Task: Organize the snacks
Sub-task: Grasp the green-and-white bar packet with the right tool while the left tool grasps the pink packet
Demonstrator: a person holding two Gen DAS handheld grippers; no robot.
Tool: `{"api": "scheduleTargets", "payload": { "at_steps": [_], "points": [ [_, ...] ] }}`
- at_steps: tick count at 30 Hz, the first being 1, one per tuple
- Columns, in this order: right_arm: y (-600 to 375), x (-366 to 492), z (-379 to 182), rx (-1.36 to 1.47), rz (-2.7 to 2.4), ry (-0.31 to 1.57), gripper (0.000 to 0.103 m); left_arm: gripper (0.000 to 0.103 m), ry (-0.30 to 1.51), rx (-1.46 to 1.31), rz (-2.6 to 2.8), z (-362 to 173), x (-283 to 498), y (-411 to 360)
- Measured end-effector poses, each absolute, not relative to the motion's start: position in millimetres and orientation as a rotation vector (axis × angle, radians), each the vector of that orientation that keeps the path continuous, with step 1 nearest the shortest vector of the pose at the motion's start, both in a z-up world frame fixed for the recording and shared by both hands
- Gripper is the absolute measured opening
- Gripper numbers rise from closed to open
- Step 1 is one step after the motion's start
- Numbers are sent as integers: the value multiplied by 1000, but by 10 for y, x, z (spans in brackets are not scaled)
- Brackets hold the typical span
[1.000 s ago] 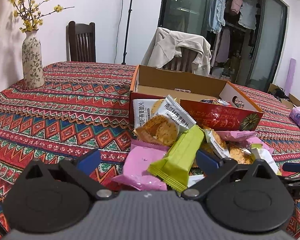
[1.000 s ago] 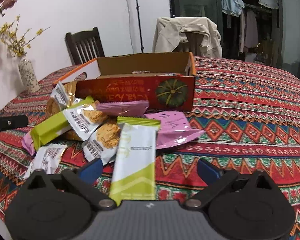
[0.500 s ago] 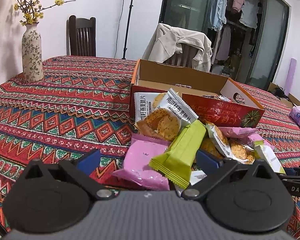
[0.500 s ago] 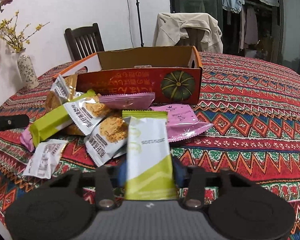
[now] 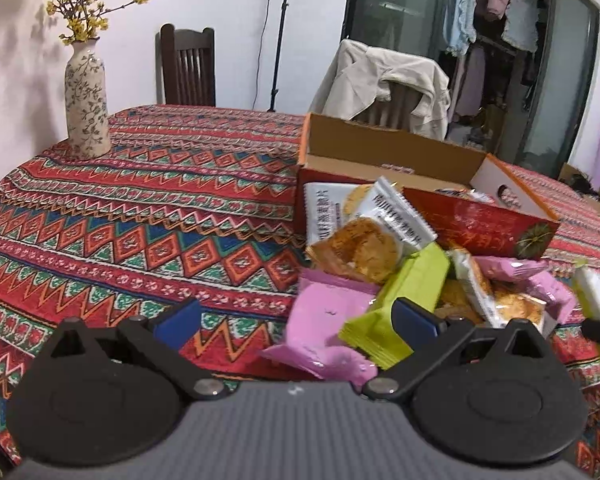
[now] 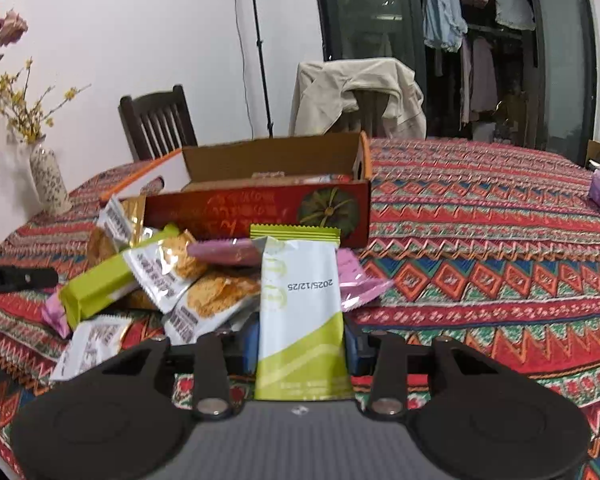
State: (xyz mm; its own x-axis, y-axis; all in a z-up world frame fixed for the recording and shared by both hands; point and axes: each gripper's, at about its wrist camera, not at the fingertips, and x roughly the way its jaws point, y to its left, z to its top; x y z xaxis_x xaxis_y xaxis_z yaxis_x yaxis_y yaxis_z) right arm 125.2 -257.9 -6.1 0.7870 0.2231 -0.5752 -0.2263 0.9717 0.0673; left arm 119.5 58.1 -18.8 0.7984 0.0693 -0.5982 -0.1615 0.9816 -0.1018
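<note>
The white-and-green snack packet (image 6: 302,312) is pinched upright between my right gripper (image 6: 300,344) pads, jaws closing, just before the open box (image 6: 260,204). I'd keep the squeeze gentle and carry it over the box's front wall before releasing. My left gripper (image 5: 296,316) waits spread and empty by the pile.

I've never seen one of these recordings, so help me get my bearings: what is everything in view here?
Open cardboard box: one, red front, brown inside, on the table behind the snacks.
Patterned tablecloth: one, red with zigzag bands, covering the table.
White-and-lime snack packet: one, between the right gripper's pads.
Lime-green bar wrapper: one, on the pile.
Pink foil packets: several, around the pile.
Clear cracker packets with white labels: several, in the pile.
Floral ceramic vase: one, cream, yellow blossoms, table's far left.
Dark wooden chair: one, behind the table.
Beige jacket: one, draped over a second chair.
Left gripper: black, blue pads, wide apart, empty.
Right gripper: black, closing on the packet.
</note>
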Motion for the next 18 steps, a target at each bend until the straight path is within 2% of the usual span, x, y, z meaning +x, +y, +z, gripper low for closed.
{"api": "scheduleTargets", "payload": {
  "at_steps": [18],
  "points": [
    [-2701,1253,-65,47,226,613,39,103,671,-76,79,-329,1380,417]
  ]
}}
